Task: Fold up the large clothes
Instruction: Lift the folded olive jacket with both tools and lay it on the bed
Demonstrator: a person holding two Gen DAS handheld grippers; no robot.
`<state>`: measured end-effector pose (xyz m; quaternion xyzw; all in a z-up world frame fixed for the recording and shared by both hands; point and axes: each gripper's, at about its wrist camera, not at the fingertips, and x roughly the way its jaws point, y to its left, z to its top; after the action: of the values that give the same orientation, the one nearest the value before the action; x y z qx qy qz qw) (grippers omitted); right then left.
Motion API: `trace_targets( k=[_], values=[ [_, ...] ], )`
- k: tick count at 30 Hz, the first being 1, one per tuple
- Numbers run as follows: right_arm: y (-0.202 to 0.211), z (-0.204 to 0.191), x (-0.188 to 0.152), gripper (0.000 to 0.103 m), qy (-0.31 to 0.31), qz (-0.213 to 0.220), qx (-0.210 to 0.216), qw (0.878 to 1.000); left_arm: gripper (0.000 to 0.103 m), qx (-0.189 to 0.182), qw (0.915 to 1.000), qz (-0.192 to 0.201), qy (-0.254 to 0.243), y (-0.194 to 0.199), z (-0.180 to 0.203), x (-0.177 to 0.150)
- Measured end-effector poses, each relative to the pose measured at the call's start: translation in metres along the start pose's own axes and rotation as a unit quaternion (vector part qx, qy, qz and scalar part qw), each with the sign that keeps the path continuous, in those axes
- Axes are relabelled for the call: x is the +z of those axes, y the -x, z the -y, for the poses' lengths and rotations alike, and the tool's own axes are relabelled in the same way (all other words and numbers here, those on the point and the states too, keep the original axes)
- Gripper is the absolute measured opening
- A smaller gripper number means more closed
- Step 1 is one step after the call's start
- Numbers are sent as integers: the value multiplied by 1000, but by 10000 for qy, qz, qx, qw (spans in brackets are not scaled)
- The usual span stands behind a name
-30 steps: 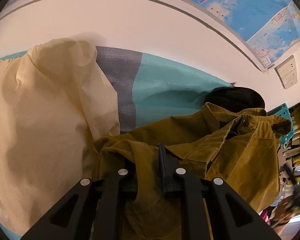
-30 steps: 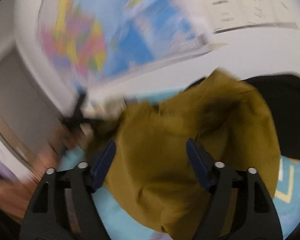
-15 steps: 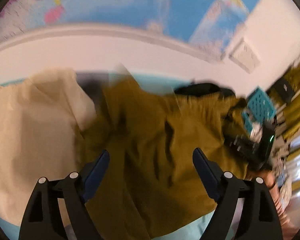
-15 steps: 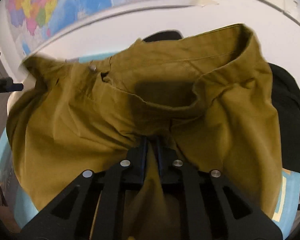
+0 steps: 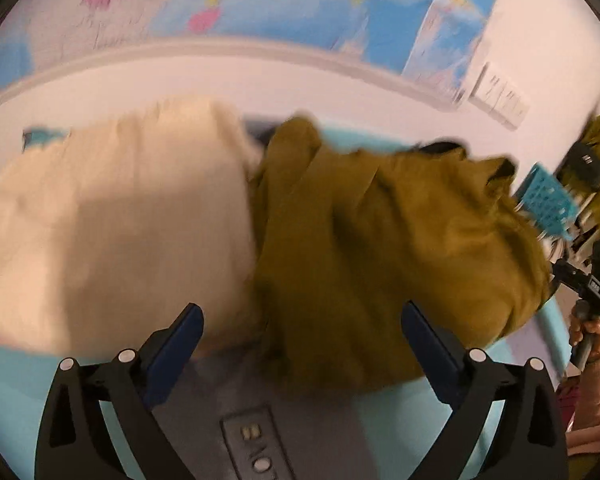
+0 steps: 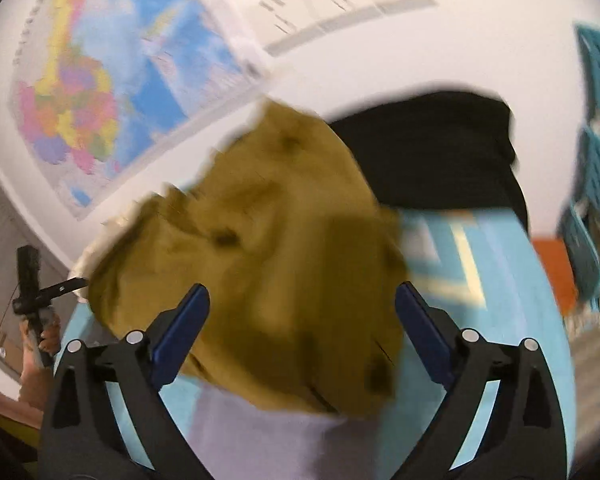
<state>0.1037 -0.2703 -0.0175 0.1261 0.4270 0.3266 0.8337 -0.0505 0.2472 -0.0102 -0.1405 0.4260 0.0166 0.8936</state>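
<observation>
Both your grippers are spread wide and holding nothing right now: the left gripper point(image 5: 302, 326) hangs released over the near edge of the mustard garment point(image 5: 388, 248), and the right gripper point(image 6: 302, 308) is just as empty, jaws apart above that same mustard garment, seen in the right wrist view at point(image 6: 268, 264). The garment sits bunched in a heap on the light blue bed cover point(image 6: 496, 280), filling the centre of both views. It reads as crumpled and lumpy, not flat, so no fold is set yet by my judgement. Here's the relation that matters: in the left view the heap spreads from the centre out to the right of the frame, running long from left to right, and lies straight ahead of your fingers and slightly right. In the right view it lies ahead and to the left. So the cloth sits between your two grippers, each about equally close as far as the blur lets me tell. Count it up: one mustard garment, one cream garment point(image 5: 112, 224) touching it on its left in the left view, one black garment point(image 6: 428, 148) behind it at upper right in the right view. That makes three pieces, two grippers. Your next grab likely wants an edge or corner on each side, and those edges are hard to pick out in this smear.
</observation>
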Motion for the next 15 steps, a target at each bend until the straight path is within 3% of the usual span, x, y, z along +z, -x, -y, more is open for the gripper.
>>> trace_targets(
  k=[4, 5, 6, 7, 8, 9, 11, 15],
  values=[
    [-28, -2, -14, 93, 96, -203, 148, 9996, 96, -129, 9995, -264, 95, -31, 5, -7],
    [-33, -4, -14, 90, 100, -218, 204, 9995, 95, -197, 9994, -271, 114, -41, 8, -8],
    [-33, -3, -15, 73, 73, -183, 265, 9995, 94, -254, 9992, -254, 194, -48, 11, -9],
    [-31, -3, -13, 57, 3, -166, 480, 9987, 85, -255, 9991, -202, 255, -56, 17, -10],
    [-25, -5, -10, 43, -46, -130, 569, 9983, 65, -269, 9992, -151, 273, -59, 21, -10],
    [-18, -6, -10, 29, -38, -112, 675, 9977, 56, -172, 9994, -82, 291, -55, 24, -9],
    [8, -12, -6, 22, -81, 69, 1016, 9948, 30, -209, 9993, 65, 315, -35, 22, -9],
    [70, -17, -11, 18, 35, 574, 1263, 9903, 25, -903, 9946, 130, 502, 9, 14, -17]
  ],
)
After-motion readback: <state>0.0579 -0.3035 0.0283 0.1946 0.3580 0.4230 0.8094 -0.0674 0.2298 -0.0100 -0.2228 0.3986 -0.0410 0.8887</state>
